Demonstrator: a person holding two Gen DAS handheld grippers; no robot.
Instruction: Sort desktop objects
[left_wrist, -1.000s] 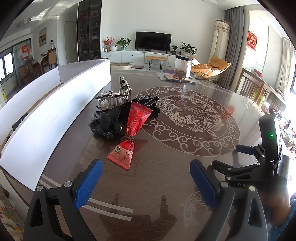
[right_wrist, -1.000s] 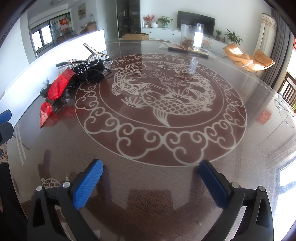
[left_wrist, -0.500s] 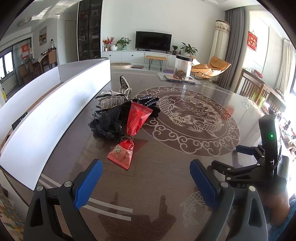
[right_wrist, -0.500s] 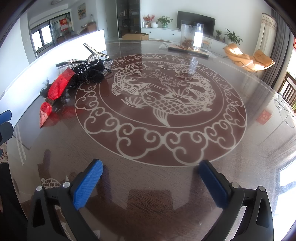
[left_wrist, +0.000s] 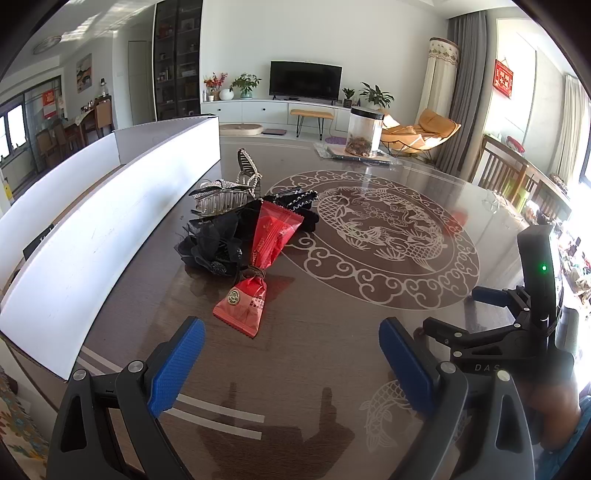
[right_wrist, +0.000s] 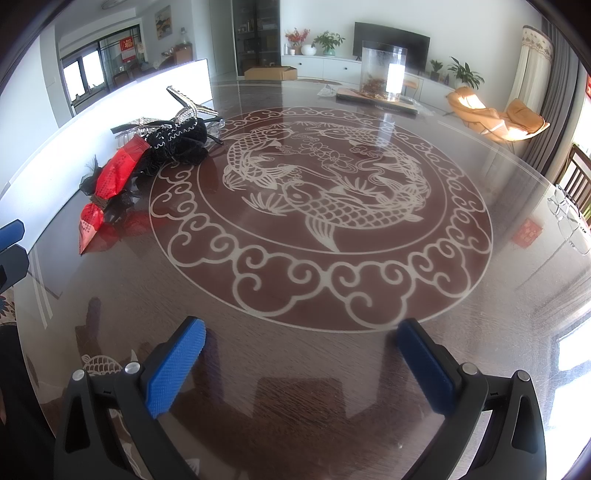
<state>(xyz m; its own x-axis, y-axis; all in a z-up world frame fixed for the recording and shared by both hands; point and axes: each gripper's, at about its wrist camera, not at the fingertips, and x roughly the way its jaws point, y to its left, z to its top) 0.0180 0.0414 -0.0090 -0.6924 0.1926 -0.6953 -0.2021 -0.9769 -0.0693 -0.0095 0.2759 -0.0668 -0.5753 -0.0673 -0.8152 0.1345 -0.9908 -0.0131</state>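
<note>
Faintly, "DAS" on right gripper (left_wrist: 448, 314) near red packet (left_wrist: 258, 266).

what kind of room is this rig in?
Most likely a home living and dining area. A television sits on a low white cabinet with potted plants, an orange lounge chair stands by the curtains, and the work surface is a glass-topped table with a fish design.

Count: 2 red snack packets (left_wrist: 277, 236) (left_wrist: 244, 304), stacked end to end. 2 silver hair claws (left_wrist: 218, 197) (left_wrist: 248, 168). 1 black flower hair accessory (left_wrist: 210, 245). 1 black hair clip with white zigzag trim (left_wrist: 299, 201). 1 white box (left_wrist: 110, 192), frame left.
</note>
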